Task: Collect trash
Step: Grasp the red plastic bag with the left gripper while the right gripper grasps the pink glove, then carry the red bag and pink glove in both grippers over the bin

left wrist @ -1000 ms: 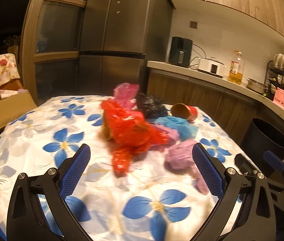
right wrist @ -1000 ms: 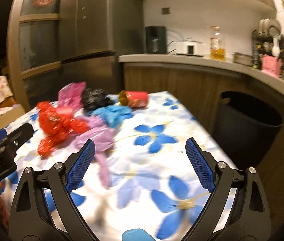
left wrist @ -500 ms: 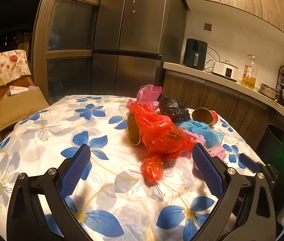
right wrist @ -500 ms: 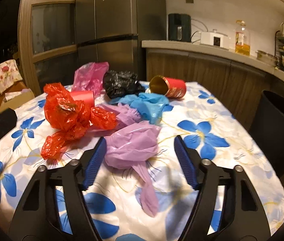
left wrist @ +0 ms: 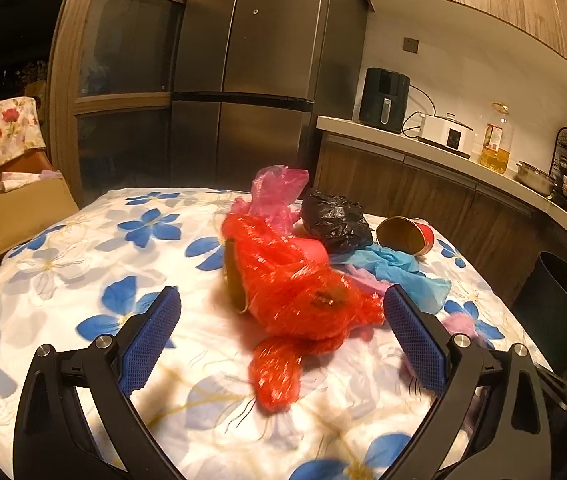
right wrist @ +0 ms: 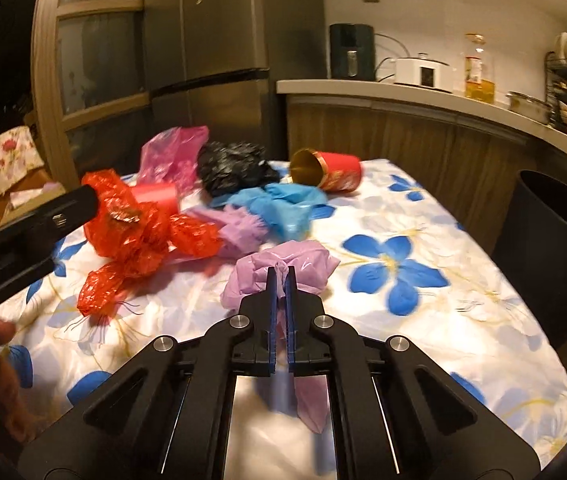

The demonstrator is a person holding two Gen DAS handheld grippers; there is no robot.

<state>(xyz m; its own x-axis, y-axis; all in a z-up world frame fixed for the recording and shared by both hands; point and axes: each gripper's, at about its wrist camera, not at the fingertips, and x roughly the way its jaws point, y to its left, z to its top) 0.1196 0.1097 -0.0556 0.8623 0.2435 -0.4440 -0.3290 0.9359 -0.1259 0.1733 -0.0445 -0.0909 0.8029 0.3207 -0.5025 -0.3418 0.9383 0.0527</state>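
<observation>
1. Right hand-held gripper (right wrist: pixel 280 276): jaws pinched nearly together on a twisted fold of the lilac plastic bag (right wrist: pixel 283 266). The bag's bunched body sits on the cloth just past the blue pads; a loose tail of it hangs down under the jaws.
2. Left hand-held gripper (left wrist: pixel 281 332): jaws wide apart, nothing gripped. The red plastic bag (left wrist: pixel 295 296) lies between and just beyond the pads, touching neither as far as I can tell.
3. Counter (right wrist: pixel 423 320): covered by a white cloth with blue flowers. The trash is heaped around its middle and toward the far edge.
4. Red bag is crumpled, partly wrapped over a red paper cup (right wrist: pixel 155 196) lying on its side.
5. Behind it, near the far edge: pink plastic bag (right wrist: pixel 173 152), then the black plastic bag (right wrist: pixel 235 164) just beside it.
6. Blue plastic bag (right wrist: pixel 279 206) lies in front of the black one, touching a second lilac scrap (right wrist: pixel 239 228).
7. Second red cup (right wrist: pixel 329 176), gold inside, lies on its side at the far right corner area, mouth toward the black bag.
8. Black trash bin (right wrist: pixel 555 248) stands on the floor off the counter's right edge, open top.
9. Left-side view is motion-blurred on the red bag, so fine detail there is unclear.
</observation>
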